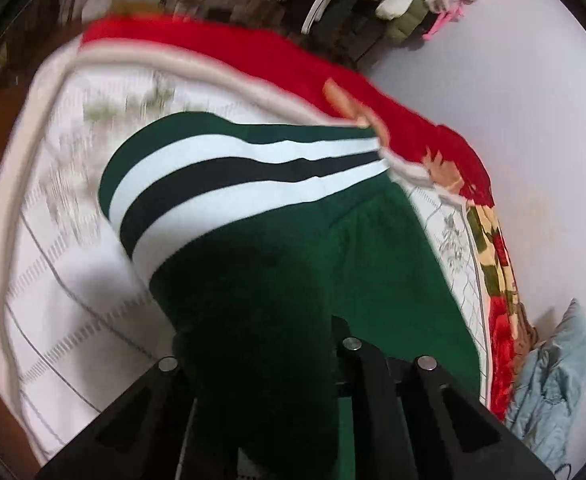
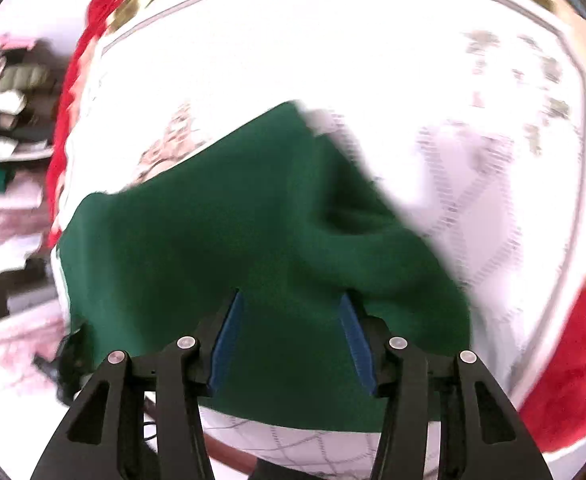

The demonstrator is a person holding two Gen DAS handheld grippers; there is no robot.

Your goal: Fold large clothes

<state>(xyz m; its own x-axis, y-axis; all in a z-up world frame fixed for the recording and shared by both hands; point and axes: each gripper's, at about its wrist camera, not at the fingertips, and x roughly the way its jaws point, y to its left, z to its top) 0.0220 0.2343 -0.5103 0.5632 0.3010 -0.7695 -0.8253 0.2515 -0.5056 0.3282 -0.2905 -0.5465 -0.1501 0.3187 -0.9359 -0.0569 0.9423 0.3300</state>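
Note:
A dark green garment (image 1: 373,248) with white and navy stripes (image 1: 233,168) lies on a white quilted bed cover (image 1: 65,280). One fold of it rises up to my left gripper (image 1: 277,336) and hides the fingers; the gripper looks shut on that cloth. In the right wrist view the plain green part of the garment (image 2: 213,240) lies bunched on the bed cover (image 2: 373,60). My right gripper (image 2: 290,297) hovers just over it. Its jaws stand apart, the blue pads (image 2: 227,344) are bare, and nothing is pinched between them.
A red flowered blanket (image 1: 253,52) runs along the far and right edges of the bed (image 2: 573,360). A light blue cloth (image 1: 553,380) lies beside it. A rack of piled clothes (image 1: 405,0) stands beyond the bed, also seen as clutter (image 2: 9,92) at left.

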